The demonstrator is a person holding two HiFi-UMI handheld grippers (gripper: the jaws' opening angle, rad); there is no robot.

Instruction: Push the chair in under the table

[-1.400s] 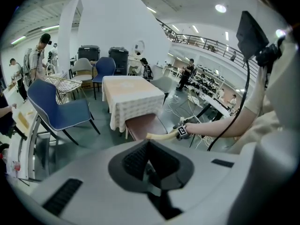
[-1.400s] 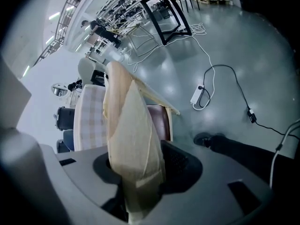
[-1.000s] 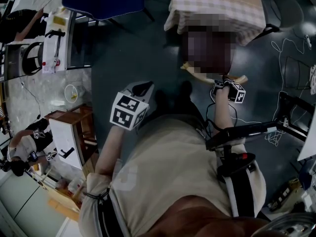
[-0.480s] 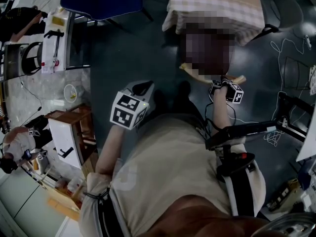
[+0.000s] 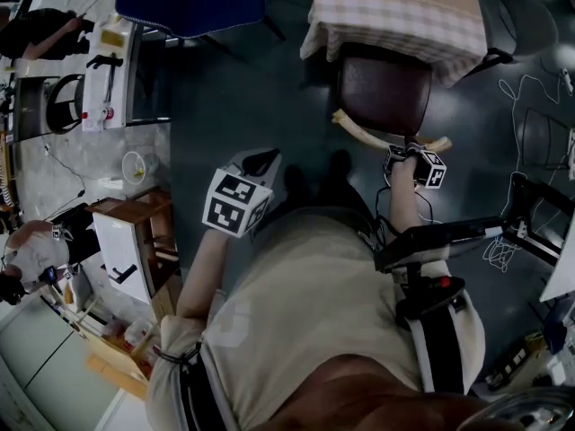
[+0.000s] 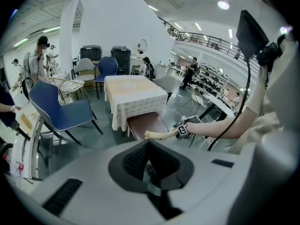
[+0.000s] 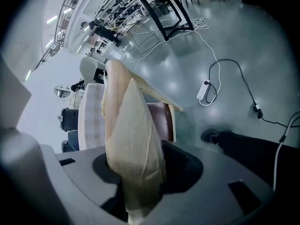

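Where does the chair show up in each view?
Head view: chair upper centre-right, just below the table.
Left gripper view: chair at centre, in front of the table.
Right gripper view: chair backrest fills the centre, between the right gripper's jaws.
Shared landmark: the checked-cloth table.

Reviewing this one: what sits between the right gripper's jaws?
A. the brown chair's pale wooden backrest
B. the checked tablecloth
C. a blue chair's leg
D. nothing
A: the right gripper view shows the wooden backrest filling the gap between the jaws, and the head view has the right gripper at that rail's end.
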